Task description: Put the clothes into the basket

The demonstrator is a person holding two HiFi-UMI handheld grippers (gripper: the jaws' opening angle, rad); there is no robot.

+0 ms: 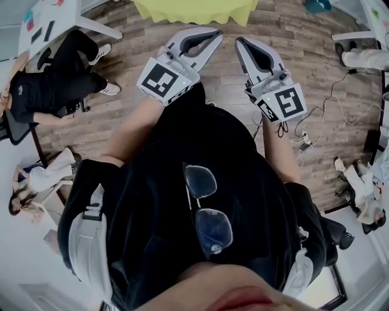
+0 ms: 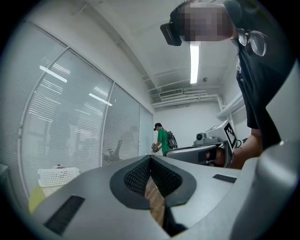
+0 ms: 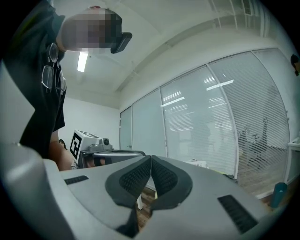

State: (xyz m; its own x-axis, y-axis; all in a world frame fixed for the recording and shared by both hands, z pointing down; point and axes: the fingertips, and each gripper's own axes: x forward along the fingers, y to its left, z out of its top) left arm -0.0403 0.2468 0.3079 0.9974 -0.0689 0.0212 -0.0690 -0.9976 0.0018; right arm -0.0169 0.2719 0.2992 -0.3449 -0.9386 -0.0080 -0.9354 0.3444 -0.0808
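The white basket (image 2: 58, 176) sits low at the left of the left gripper view, against the glass wall with blinds (image 2: 75, 117), and a strip of yellow cloth (image 2: 35, 200) shows just below it. The right gripper view picks up the same basket (image 3: 198, 163), small, just beyond its jaws, with the yellow cloth beside it. In the head view the yellow cloth (image 1: 194, 9) drapes a worktop at the top edge, straight ahead of both tools; the basket itself is out of that picture.

Left gripper (image 1: 216, 31) is held level and pointing at that worktop. Its jaws are closed tip to tip with nothing between them, and its own view (image 2: 150, 158) shows the same. Right gripper (image 1: 241, 41) runs alongside it, close but apart. Its jaws are pressed together and empty, which its own view (image 3: 151, 157) confirms. Each gripper's marker cube faces up at the camera.

Below them is the wooden floor (image 1: 115, 127), and a pair of glasses (image 1: 208, 209) hangs on the person's black shirt. A seated person in black (image 1: 48, 85) is at the left edge, cables and a power strip (image 1: 304, 141) lie at the right, and someone in a green shirt (image 2: 162, 140) stands far back by the glass.
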